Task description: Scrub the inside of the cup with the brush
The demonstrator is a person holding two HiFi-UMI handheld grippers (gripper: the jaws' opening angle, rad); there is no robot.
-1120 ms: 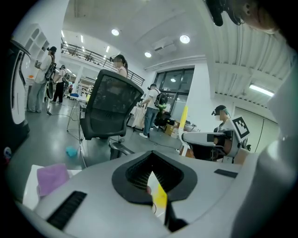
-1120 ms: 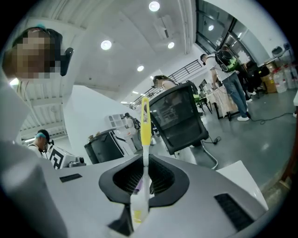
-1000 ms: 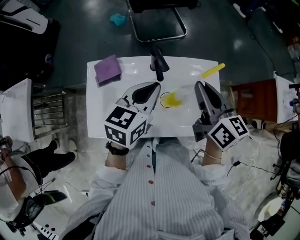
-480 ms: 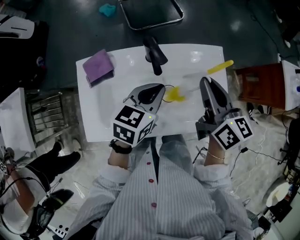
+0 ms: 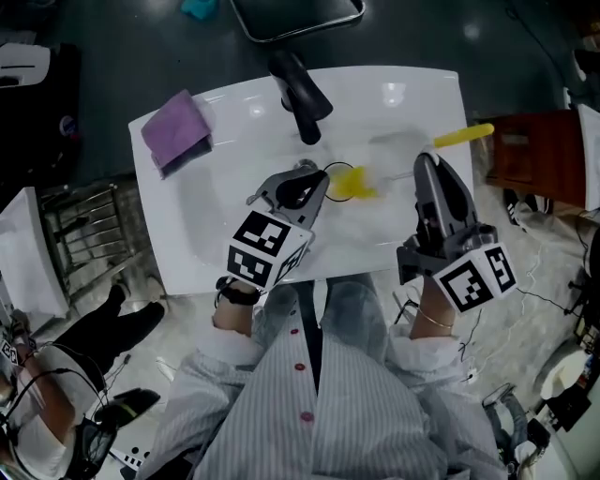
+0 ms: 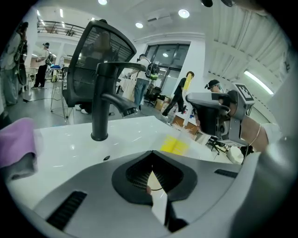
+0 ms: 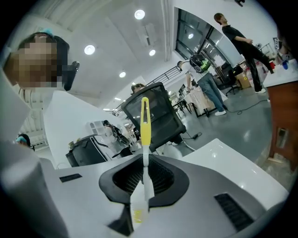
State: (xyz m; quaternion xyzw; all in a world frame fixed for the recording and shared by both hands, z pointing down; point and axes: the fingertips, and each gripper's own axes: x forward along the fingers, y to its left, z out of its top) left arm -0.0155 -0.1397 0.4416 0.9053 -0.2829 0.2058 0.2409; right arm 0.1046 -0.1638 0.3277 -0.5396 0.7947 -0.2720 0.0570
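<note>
A clear cup (image 5: 330,172) with a thin dark rim lies on its side over the white sink (image 5: 216,234). My left gripper (image 5: 305,180) is shut on its wall, which shows as a pale sliver (image 6: 157,195) between the jaws of the left gripper (image 6: 152,155). The brush's yellow bristle head (image 5: 350,184) is at the cup's mouth. Its pale handle runs right to a yellow end (image 5: 464,136). My right gripper (image 5: 431,164) is shut on that handle. In the right gripper view the brush (image 7: 145,125) stands between the jaws of the right gripper (image 7: 145,158).
A black faucet (image 5: 298,89) stands at the sink's far edge. A purple cloth (image 5: 173,131) lies at the far left corner. A black chair (image 5: 291,14) is behind the sink and a brown cabinet (image 5: 525,150) is on the right. People stand in the background.
Both grippers have sunk toward the sink, the left one more. The cup and the brush are still gripped, and the bristle head stays at the cup's mouth.
</note>
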